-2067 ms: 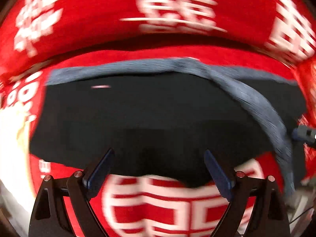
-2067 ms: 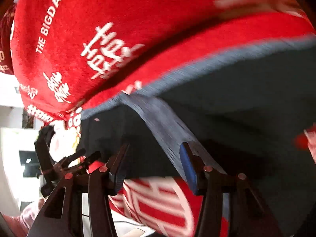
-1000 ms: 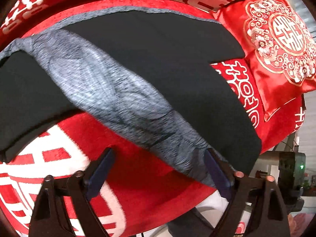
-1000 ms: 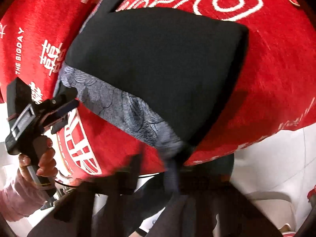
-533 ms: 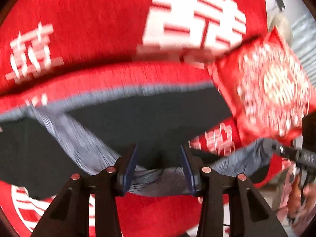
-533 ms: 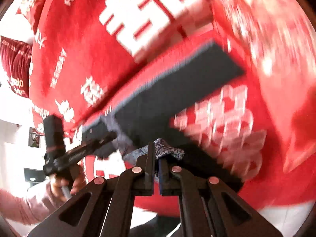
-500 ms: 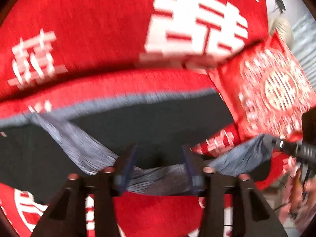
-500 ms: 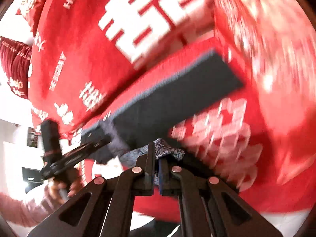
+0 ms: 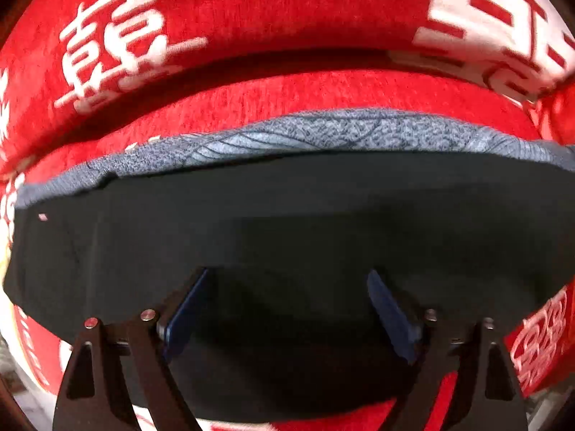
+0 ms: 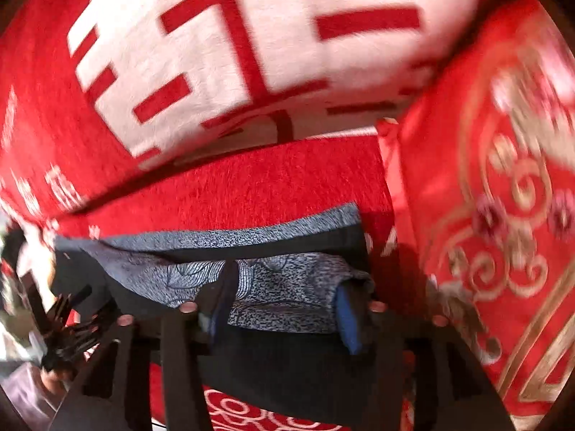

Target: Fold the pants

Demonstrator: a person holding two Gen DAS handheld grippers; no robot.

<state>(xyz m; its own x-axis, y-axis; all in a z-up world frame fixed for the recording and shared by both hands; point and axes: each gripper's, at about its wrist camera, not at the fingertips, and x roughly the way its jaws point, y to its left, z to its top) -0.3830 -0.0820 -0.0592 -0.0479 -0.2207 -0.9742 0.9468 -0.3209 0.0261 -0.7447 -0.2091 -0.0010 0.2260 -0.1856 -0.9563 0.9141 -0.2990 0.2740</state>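
Black pants (image 9: 287, 222) with grey patterned trim lie on a plush red sofa cover (image 9: 273, 93).
Left tongs (image 9: 287, 309) and right tongs (image 10: 284, 309) are opening above the cloth, gripping nothing.

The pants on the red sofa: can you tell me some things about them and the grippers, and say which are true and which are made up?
1. The pants are black with a grey patterned strip. True.
2. The pants lie on a blue blanket. False: they lie on a red cover with white characters.
3. The left gripper pinches the pants tight. False: its jaws are opening wide and the cloth lies loose below them.
4. A red cushion with gold swirls sits beside the pants. True.
5. The right gripper is opening, with grey cloth between its fingers. True.
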